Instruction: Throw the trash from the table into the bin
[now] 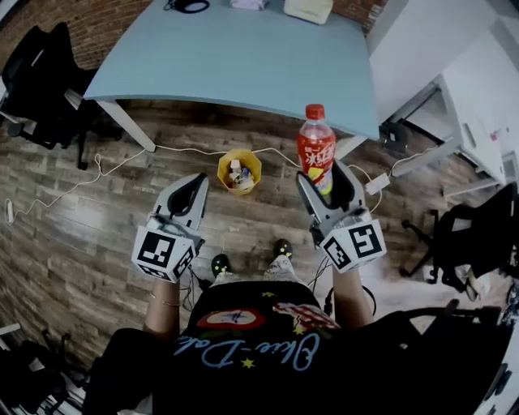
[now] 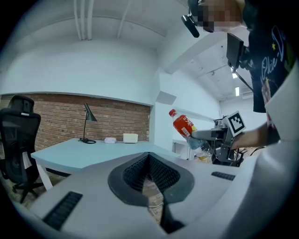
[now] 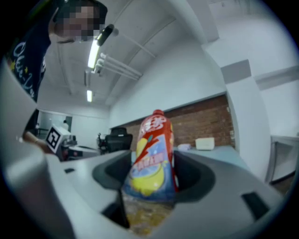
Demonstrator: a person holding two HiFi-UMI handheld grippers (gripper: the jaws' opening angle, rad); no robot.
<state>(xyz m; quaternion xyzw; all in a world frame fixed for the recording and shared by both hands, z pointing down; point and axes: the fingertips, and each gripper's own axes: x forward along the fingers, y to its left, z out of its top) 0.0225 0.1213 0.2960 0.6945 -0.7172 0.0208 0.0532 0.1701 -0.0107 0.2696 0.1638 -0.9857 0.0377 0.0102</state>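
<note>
Nearest to the camera is the person's black shirt [image 1: 258, 344] with coloured print, at the bottom of the head view. Just beyond it, both arms reach forward, and each one holds a gripper with a marker cube.

The right gripper [image 1: 327, 175] is clenched on a plastic bottle [image 1: 316, 147]. The bottle has a red cap and a red label with a yellow fruit on it, and there is a little yellowish drink at its bottom. The jaws press on its lower part, and it stands nearly upright, up in the air. In the head view it shows against the near edge of the light blue table [image 1: 235, 61].

The left gripper [image 1: 195, 188] is clenched with its tips together, and nothing is between its jaws.

The yellow bin [image 1: 224, 177] stands on the wooden floor [image 1: 81, 243], between the two grippers in the head view and just in front of the table. Some trash already lies inside it. A white cable [image 1: 85, 181] runs over the floor beside it.

On the far part of the table stand a white box [image 1: 308, 10] and a black desk lamp [image 2: 87, 122]. A black office chair [image 1: 40, 81] is at the left of the table.
</note>
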